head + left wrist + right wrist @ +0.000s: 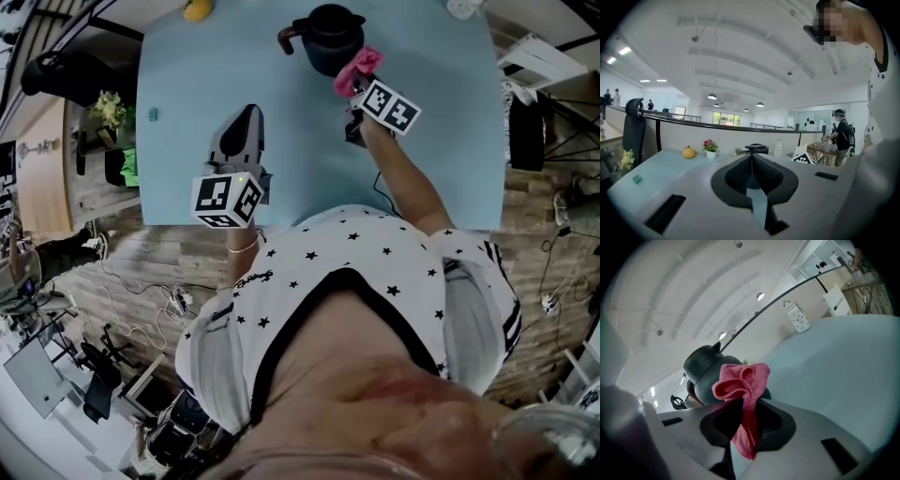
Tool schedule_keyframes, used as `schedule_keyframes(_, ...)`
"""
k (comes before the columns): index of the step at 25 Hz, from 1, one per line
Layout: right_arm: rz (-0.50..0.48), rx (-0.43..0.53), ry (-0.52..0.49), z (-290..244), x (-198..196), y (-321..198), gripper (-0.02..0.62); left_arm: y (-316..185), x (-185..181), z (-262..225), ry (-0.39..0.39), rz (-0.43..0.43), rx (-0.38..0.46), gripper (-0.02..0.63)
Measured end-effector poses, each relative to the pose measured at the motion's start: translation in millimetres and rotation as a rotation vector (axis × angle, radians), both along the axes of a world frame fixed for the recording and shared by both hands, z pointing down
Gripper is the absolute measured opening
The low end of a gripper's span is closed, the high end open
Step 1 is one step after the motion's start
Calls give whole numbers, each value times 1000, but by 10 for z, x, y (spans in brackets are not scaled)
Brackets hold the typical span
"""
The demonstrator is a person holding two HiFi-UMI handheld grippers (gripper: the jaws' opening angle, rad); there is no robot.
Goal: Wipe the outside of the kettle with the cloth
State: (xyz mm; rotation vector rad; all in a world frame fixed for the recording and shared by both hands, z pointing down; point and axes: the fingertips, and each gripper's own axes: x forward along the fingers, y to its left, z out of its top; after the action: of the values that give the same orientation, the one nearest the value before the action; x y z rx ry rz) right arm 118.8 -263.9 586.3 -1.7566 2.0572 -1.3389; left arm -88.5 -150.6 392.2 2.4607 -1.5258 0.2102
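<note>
Your right gripper [359, 94]: fingers clamping pink cloth [743, 390], kettle [701, 365] just beyond them on desk [187, 84]; your left gripper [247, 117]: fingers closed, empty; wiping apparently barely begun.

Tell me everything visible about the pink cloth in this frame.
The cloth is pink, soft and nubby like microfibre, bunched into folds. The right gripper pinches it between shut jaws: a crumpled wad sticks out ahead, a tail hangs behind. It is held above the table beside the dark kettle; contact cannot be confirmed.
</note>
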Motion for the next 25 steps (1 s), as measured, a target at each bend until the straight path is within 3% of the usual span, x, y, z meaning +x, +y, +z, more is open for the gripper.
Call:
schedule_keyframes(15,4,-142,64,490,17,-13,58,47,-182,61,4,-54,-18,29)
schedule_keyframes(21,9,-179,52,629,32,-1,58,79,-242,25,-3,-65,-7,29)
schedule_keyframes(25,42,-164,-10,570,85,59,58,118,-246,6,-2,-66,-5,29)
